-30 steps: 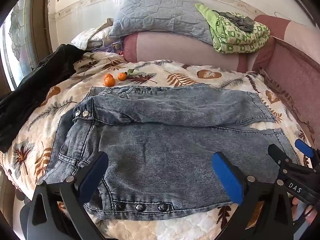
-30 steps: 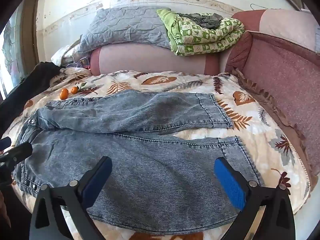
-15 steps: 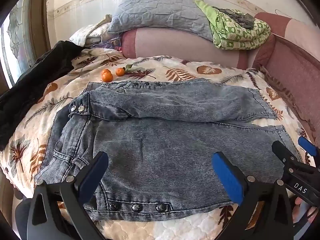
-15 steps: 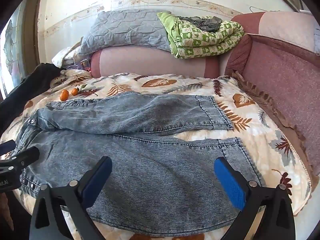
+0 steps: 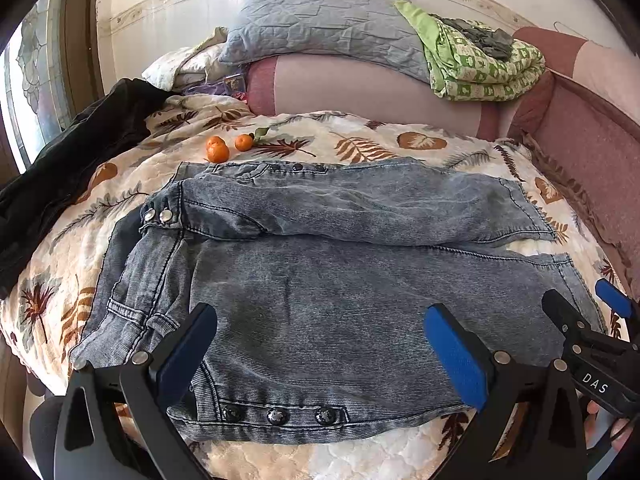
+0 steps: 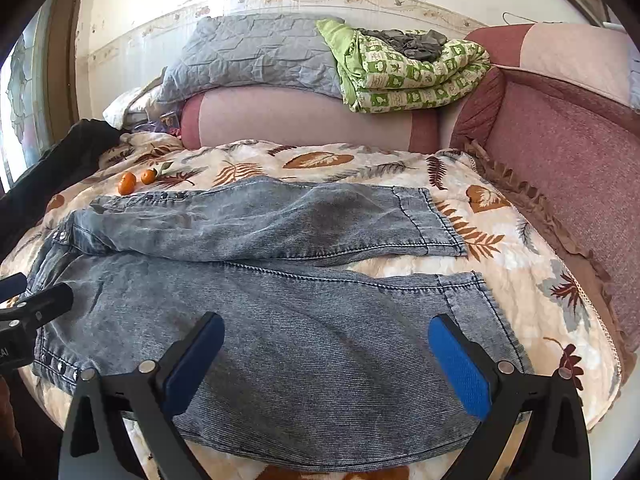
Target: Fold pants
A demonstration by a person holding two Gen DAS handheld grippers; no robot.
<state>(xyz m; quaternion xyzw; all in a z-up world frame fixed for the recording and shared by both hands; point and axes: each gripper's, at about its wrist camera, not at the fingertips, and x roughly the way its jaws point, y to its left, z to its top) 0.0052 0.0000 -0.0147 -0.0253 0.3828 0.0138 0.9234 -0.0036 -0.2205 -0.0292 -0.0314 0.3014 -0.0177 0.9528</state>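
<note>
Grey-blue denim pants [image 5: 328,280] lie flat on the bed, waistband to the left, legs to the right; they also show in the right wrist view [image 6: 280,312]. The two legs lie side by side, the far one partly over the near one. My left gripper [image 5: 320,352] is open and empty above the near waist area. My right gripper [image 6: 326,364] is open and empty above the near leg. The right gripper also shows at the right edge of the left wrist view [image 5: 592,332], and the left gripper at the left edge of the right wrist view [image 6: 32,308].
The bed has a leaf-print quilt [image 5: 360,140]. Two oranges [image 5: 218,149] lie beyond the waistband. A black garment [image 5: 68,160] lies at left. A grey pillow [image 5: 320,32] and green blanket [image 5: 480,68] sit on a pink bolster. A padded pink side [image 6: 568,168] runs along the right.
Both grippers have risen and tilted slightly, so the pants sit a little lower in view. The jaws stay open and the pants have not moved.
</note>
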